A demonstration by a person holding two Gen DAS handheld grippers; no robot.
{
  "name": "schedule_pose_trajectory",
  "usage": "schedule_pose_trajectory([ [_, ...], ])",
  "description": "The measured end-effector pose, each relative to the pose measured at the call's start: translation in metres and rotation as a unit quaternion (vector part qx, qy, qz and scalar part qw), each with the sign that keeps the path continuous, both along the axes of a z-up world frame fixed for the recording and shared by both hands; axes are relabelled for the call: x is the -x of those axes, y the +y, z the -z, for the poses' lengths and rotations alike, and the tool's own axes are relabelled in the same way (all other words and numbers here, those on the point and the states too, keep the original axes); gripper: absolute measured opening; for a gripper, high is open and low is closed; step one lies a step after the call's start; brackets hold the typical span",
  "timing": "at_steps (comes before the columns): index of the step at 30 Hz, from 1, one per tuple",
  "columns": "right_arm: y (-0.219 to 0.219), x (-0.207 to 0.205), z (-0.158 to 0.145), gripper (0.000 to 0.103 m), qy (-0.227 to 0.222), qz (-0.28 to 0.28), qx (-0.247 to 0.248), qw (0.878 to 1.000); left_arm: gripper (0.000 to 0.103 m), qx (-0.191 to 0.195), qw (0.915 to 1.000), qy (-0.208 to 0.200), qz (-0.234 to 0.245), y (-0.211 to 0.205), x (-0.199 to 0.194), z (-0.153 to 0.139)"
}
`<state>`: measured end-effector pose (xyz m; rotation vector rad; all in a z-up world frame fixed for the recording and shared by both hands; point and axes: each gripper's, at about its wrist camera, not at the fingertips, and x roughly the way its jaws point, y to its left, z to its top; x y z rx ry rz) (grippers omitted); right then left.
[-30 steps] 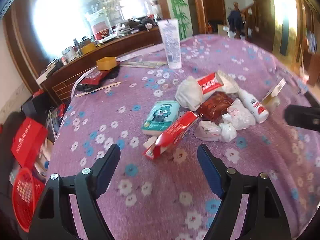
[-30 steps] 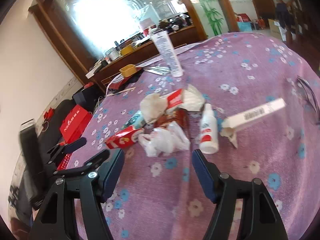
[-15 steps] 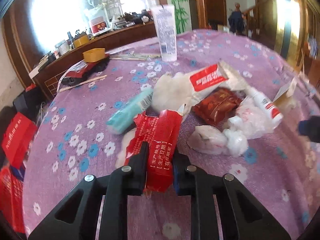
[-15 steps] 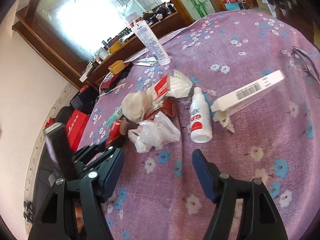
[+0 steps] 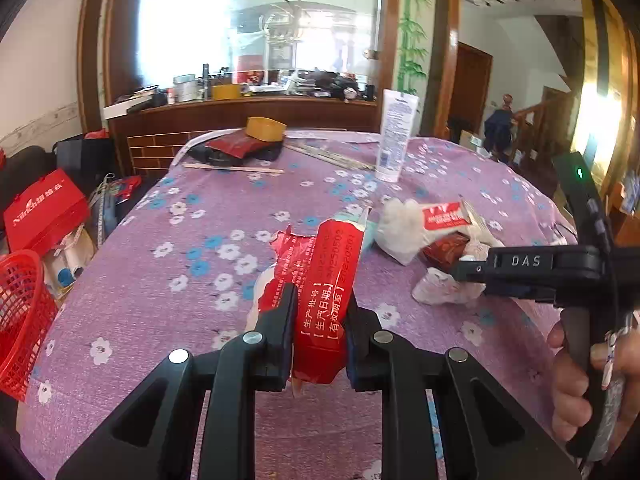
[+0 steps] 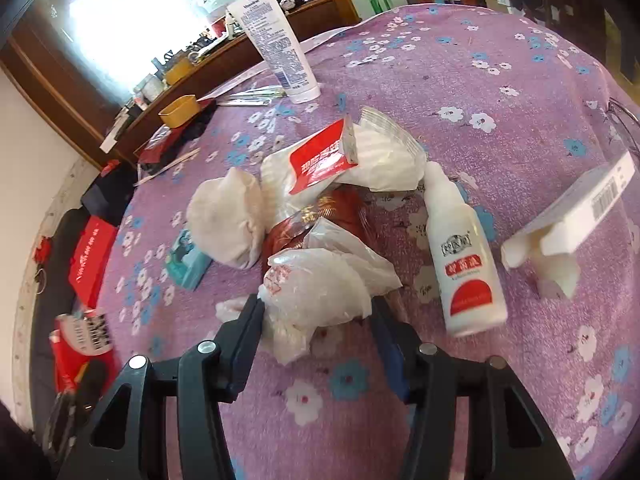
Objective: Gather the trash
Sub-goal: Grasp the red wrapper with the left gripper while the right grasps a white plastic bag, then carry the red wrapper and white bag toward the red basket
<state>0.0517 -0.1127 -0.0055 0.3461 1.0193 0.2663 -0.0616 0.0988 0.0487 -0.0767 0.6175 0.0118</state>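
Note:
My left gripper [image 5: 320,312] is shut on a torn red wrapper [image 5: 324,284] and holds it up above the purple flowered tablecloth [image 5: 160,280]. My right gripper [image 6: 318,316] is open, its jaws on either side of a crumpled clear plastic bag [image 6: 320,284]; it also shows from the side in the left wrist view [image 5: 472,272]. Beyond the bag lie a dark red packet [image 6: 336,216], a white tissue wad [image 6: 228,220], a red-and-white wrapper [image 6: 320,156], a white bottle with red label [image 6: 464,264] and a torn white box [image 6: 576,208].
A red mesh basket [image 5: 20,316] stands off the table's left edge, with red bags [image 5: 40,208] on the floor behind it. A teal tissue pack [image 6: 188,260], a tall white tube [image 6: 276,44], a yellow tray [image 5: 264,128] and chopsticks [image 5: 232,168] are on the table.
My left gripper has lifted the red wrapper off the table. My right gripper has moved forward so that its open jaws now straddle the plastic bag.

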Motion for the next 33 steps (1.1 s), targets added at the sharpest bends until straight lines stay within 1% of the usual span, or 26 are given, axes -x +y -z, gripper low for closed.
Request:
schedule_pose_trajectory([
  [2, 0.003, -0.001, -0.002, 0.045, -0.008, -0.003, 0.005, 1.000, 0.019, 0.011, 0.9999, 0.001, -0.005, 0.005, -0.003, 0.001],
  [3, 0.006, -0.001, -0.002, 0.045, -0.013, -0.008, 0.009, 1.000, 0.019, 0.017, 0.9998, 0.003, -0.008, 0.008, -0.005, 0.001],
  [5, 0.010, 0.002, -0.005, 0.035, -0.032, -0.020, 0.016, 0.999, 0.019, 0.022, 0.9997, 0.006, -0.012, 0.010, -0.010, 0.002],
  [6, 0.011, 0.004, -0.006, 0.033, -0.044, -0.030, 0.007, 0.999, 0.019, 0.023, 0.9996, 0.006, -0.013, 0.012, -0.012, 0.003],
  [7, 0.012, 0.008, -0.008, 0.028, -0.055, -0.039, -0.003, 0.998, 0.019, 0.024, 0.9996, 0.004, -0.016, 0.013, -0.013, 0.002],
  [8, 0.014, 0.013, -0.012, 0.028, -0.072, -0.049, -0.010, 0.996, 0.019, 0.026, 0.9995, 0.002, -0.019, 0.013, -0.016, 0.002],
  [9, 0.018, 0.021, -0.018, 0.028, -0.102, -0.063, -0.012, 0.993, 0.019, 0.027, 0.9994, 0.000, -0.020, 0.014, -0.016, 0.002],
  [12, 0.028, 0.039, -0.034, 0.028, -0.167, -0.091, 0.002, 0.982, 0.019, 0.034, 0.9990, -0.008, -0.026, 0.016, -0.018, 0.002],
  [15, 0.037, 0.050, -0.042, 0.028, -0.201, -0.111, 0.013, 0.973, 0.019, 0.044, 0.9983, -0.015, -0.033, 0.020, -0.020, 0.003],
  [19, 0.044, 0.055, -0.042, 0.028, -0.208, -0.124, 0.027, 0.970, 0.019, 0.043, 0.9983, -0.019, -0.033, 0.019, -0.019, 0.003],
  [23, 0.045, 0.060, -0.046, 0.028, -0.216, -0.128, 0.025, 0.968, 0.019, 0.050, 0.9979, -0.023, -0.033, 0.021, -0.018, 0.003],
  [28, 0.047, 0.061, -0.047, 0.028, -0.221, -0.132, 0.028, 0.966, 0.019, 0.044, 0.9982, -0.020, -0.035, 0.019, -0.019, 0.003],
  [33, 0.045, 0.062, -0.048, 0.028, -0.225, -0.130, 0.028, 0.965, 0.019, 0.048, 0.9981, -0.017, -0.035, 0.021, -0.020, 0.004],
])
